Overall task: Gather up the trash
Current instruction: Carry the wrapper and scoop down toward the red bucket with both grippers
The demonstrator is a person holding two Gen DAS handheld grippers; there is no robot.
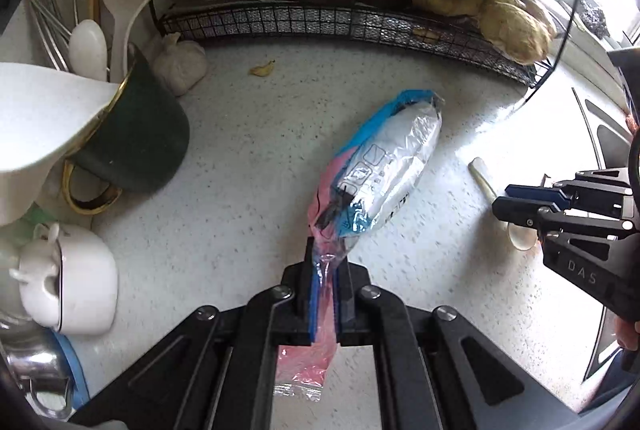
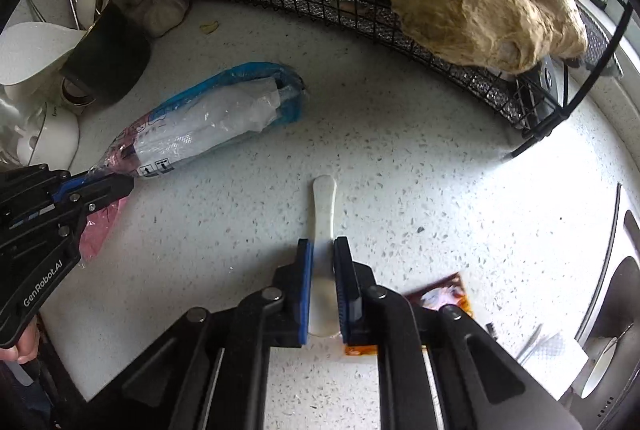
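A crumpled plastic wrapper (image 1: 384,165), clear with blue and pink print, lies on the speckled white counter (image 1: 248,189). My left gripper (image 1: 326,262) is shut on its pink near end. In the right wrist view the same wrapper (image 2: 208,121) stretches up and right from the left gripper (image 2: 120,181). A white plastic spoon (image 2: 324,201) lies flat on the counter with its handle pointing away. My right gripper (image 2: 322,246) is shut on it near the bowl, with the blue pads against both sides. The left wrist view shows the spoon (image 1: 482,175) and right gripper (image 1: 500,199) at the right.
A black wire basket (image 1: 320,21) with garlic and ginger runs along the back. A dark green mug (image 1: 136,137) of utensils and a small white pot (image 1: 80,282) stand at left. An orange sauce packet (image 2: 444,294) and tissue (image 2: 556,350) lie beside the right gripper.
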